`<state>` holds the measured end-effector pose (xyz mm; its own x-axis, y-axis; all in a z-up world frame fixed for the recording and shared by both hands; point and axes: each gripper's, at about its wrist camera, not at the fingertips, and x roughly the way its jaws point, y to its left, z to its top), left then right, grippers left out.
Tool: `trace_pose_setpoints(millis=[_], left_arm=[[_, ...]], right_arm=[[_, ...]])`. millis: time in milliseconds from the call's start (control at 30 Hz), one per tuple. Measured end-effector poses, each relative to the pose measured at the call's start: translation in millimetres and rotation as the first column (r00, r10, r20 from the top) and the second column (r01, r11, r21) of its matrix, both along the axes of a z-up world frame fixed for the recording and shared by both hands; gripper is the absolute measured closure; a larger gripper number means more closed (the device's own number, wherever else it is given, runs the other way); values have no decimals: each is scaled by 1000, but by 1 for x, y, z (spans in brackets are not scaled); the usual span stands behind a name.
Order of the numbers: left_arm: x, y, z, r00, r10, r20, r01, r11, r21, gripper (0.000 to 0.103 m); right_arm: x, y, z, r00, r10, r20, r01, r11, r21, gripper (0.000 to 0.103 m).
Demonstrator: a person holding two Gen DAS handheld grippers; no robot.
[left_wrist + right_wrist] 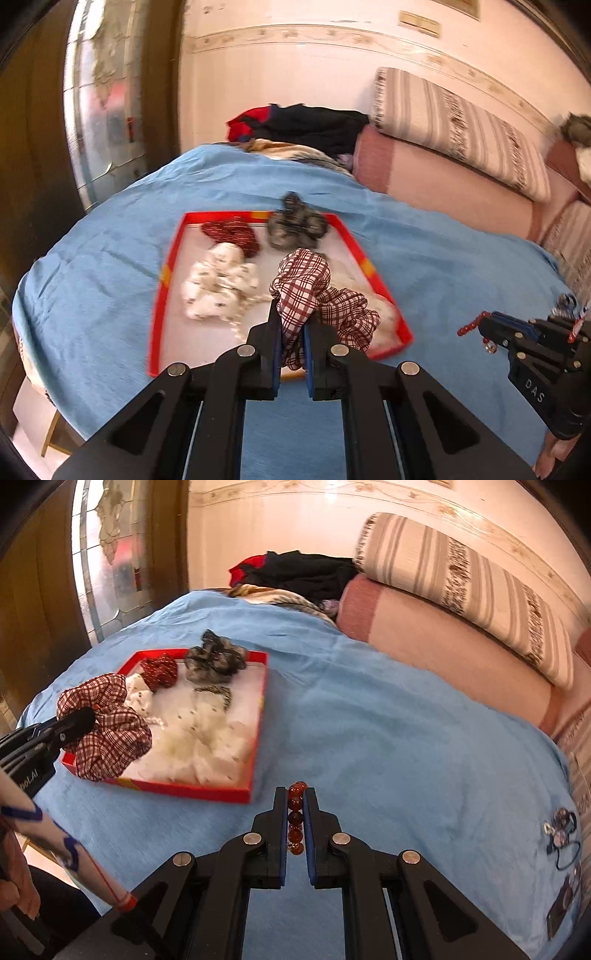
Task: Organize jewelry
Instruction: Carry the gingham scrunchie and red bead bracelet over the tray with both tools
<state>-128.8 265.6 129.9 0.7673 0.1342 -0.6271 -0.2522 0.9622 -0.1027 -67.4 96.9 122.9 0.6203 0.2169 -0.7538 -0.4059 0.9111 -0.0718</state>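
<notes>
A red-rimmed tray (373, 273) (258, 734) lies on the blue bedspread, holding a dark red scrunchie (232, 234) (159, 671), a grey scrunchie (295, 223) (216, 661) and white scrunchies (218, 290) (207, 734). My left gripper (293, 314) (83, 720) is shut on a red-and-white checked scrunchie (314, 291) (107, 731), lifted over the tray's near edge. My right gripper (296, 794) (484, 328) is shut on a red bead bracelet (295, 818) (468, 328), hovering over the bedspread to the right of the tray.
Striped and pink bolsters (454, 147) (461, 602) line the right side along the wall. Dark and red clothes (303, 123) (295, 570) are piled at the far end. More small jewelry (559, 830) lies at the bedspread's right edge. A glazed door (103, 103) stands left.
</notes>
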Motion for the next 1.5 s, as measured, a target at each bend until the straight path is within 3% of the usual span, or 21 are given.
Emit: trace_pose_setpoints(millis=[233, 667, 1033, 1333, 1500], left_arm=[[4, 41, -1, 996, 86, -6, -86, 996, -14, 94], [30, 81, -42, 983, 159, -86, -165, 984, -68, 94], [43, 83, -61, 976, 157, -152, -167, 984, -55, 94], [47, 86, -66, 972, 160, -170, -174, 982, -72, 94], [48, 86, -66, 972, 156, -173, -171, 982, -74, 94]], right_arm=[[16, 36, 5, 998, 61, -7, -61, 998, 21, 95], [54, 96, 5, 986, 146, -76, -135, 981, 141, 95], [79, 141, -20, 967, 200, -159, -166, 964, 206, 94], [107, 140, -36, 941, 217, -258, -137, 945, 296, 94], [115, 144, -42, 942, 199, -269, -119, 951, 285, 94]])
